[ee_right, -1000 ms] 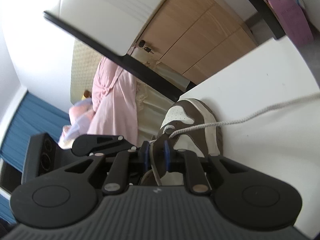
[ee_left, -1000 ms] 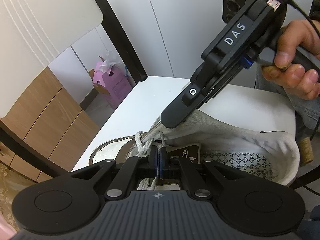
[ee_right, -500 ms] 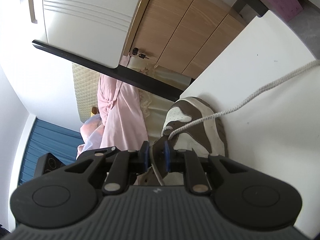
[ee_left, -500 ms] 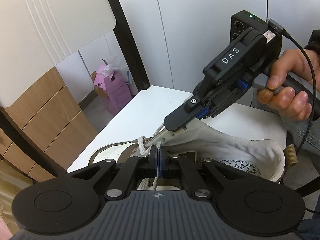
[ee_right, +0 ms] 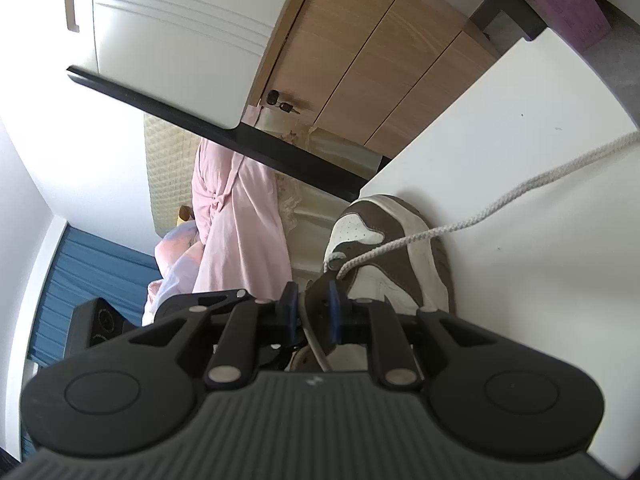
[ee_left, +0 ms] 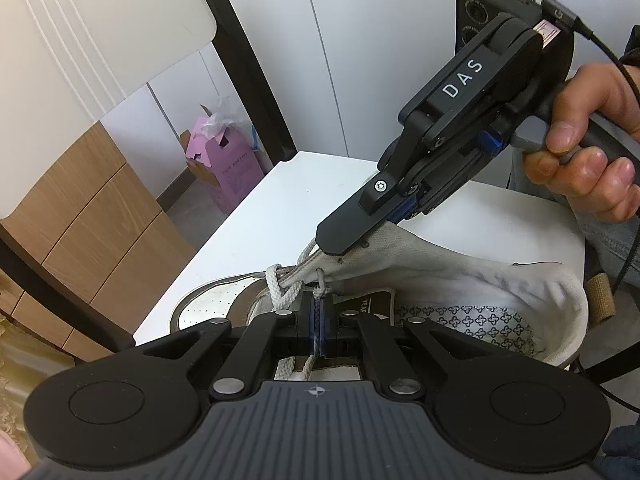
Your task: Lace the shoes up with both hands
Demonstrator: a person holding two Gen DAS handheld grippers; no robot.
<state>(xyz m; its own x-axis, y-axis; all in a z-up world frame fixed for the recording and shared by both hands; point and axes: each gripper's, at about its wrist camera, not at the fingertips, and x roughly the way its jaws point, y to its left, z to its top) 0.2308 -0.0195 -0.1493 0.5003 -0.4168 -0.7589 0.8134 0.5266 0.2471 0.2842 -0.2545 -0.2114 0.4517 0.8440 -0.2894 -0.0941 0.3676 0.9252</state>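
A scuffed white-and-brown shoe [ee_left: 460, 280] lies near the desk [ee_left: 280, 208] edge, its eyelet flap clamped by the "DAS"-marked right gripper [ee_right: 314, 312], while the left gripper [ee_left: 318, 320] pinches its white lace [ee_left: 318, 322].

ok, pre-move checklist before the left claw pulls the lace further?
1. Left claw shut on the lace: ok.
2. Right claw clamped on the shoe's eyelet flap: ok.
3. Shoe resting on the white table: ok.
4. Free lace end trailing across the table, no snag in view: ok.
5. Lace fully through the eyelet next to the right claw's tip: cannot tell, the tip hides it.
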